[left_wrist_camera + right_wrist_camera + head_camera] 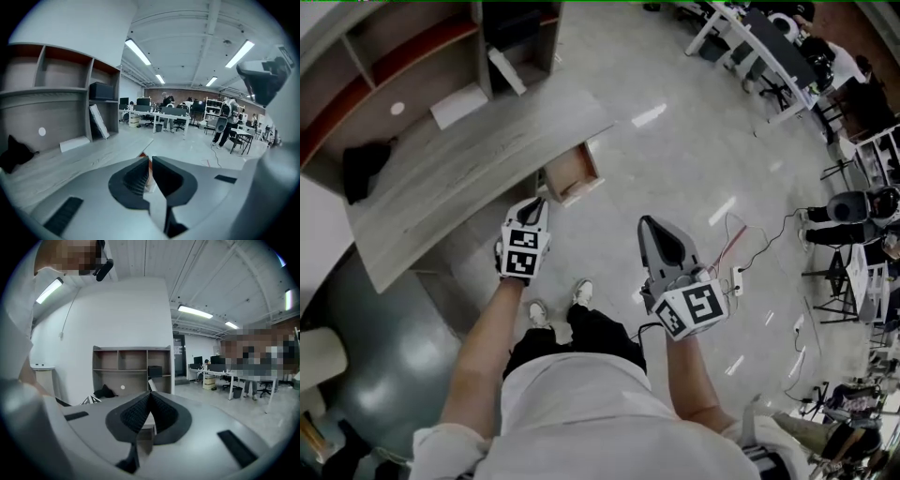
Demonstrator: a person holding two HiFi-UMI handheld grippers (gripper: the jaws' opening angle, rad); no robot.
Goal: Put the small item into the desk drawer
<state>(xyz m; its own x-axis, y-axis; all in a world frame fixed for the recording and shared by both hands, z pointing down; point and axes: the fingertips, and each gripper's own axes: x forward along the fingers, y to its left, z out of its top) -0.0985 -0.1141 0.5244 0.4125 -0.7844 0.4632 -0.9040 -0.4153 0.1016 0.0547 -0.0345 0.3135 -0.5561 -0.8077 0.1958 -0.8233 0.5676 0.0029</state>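
The brown wooden drawer (573, 172) of the long grey wood-grain worktop (459, 187) stands pulled out, so that step is done. The small item I cannot find: the drawer's inside is too small to read. My left tongs (540, 202) hang just beside the drawer's front, narrowed to a thin slit, nothing in them. My right tongs (649, 225) are pressed together, empty, well apart over the floor. If the item is inside, I judge only closing remains.

Desk drawer (572, 173) open — left tongs (539, 206) just beside; right tongs (648, 226) apart.
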